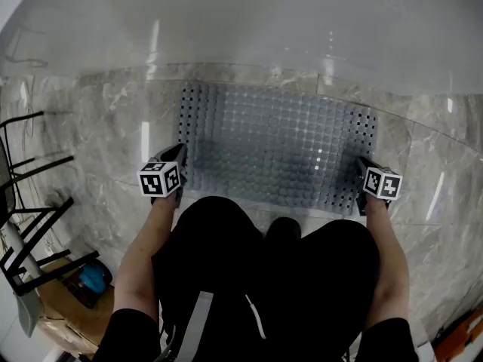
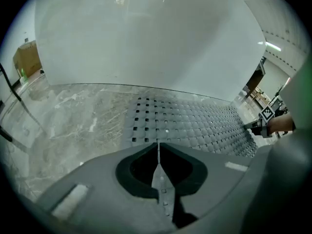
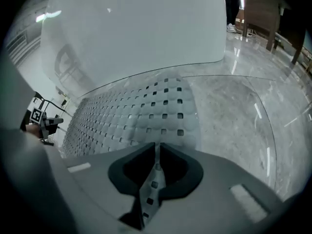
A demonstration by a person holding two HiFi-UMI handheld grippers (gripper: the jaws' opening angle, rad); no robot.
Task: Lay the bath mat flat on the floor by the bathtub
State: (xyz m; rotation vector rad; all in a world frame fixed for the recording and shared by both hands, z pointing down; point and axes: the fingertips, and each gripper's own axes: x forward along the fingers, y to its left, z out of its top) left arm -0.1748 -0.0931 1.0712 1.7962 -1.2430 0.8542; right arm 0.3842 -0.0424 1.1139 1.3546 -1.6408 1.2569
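Mat [image 1: 275,145] is lying spread out on the marble floor [image 1: 98,127], centre of the head view, with its far long edge running just beside the tub [image 1: 241,29]. It is grey, with a bumpy grid in the middle and rows of square holes along both short ends.

Left tool [image 1: 178,157] is sitting at the mat's near-left corner. In the left gripper view the left tool [image 2: 157,152] is pinching a thin strip of the mat [image 2: 195,126]. The jaws are pressed nearly together on it, and the holed edge is standing edge-on between them.

Right tool [image 1: 364,169] is sitting at the near-right corner. The right gripper view is showing the same thing: right tool [image 3: 156,155] clamped on a sliver of mat [image 3: 126,116], holes visible in the strip running back through the jaws.

Each tool is showing up in the other's view, across the mat: right tool [image 2: 265,117] at the right edge, left tool [image 3: 43,122] at the left edge. Past both pinch points the mat is looking flat on the floor.

Person is crouching, black-clad knees [image 1: 264,270] filling the lower centre of the head view, just short of the mat's near edge. Black rack [image 1: 30,225] is standing at lower left, well apart from the mat, with a blue item [image 1: 94,277] by its foot.
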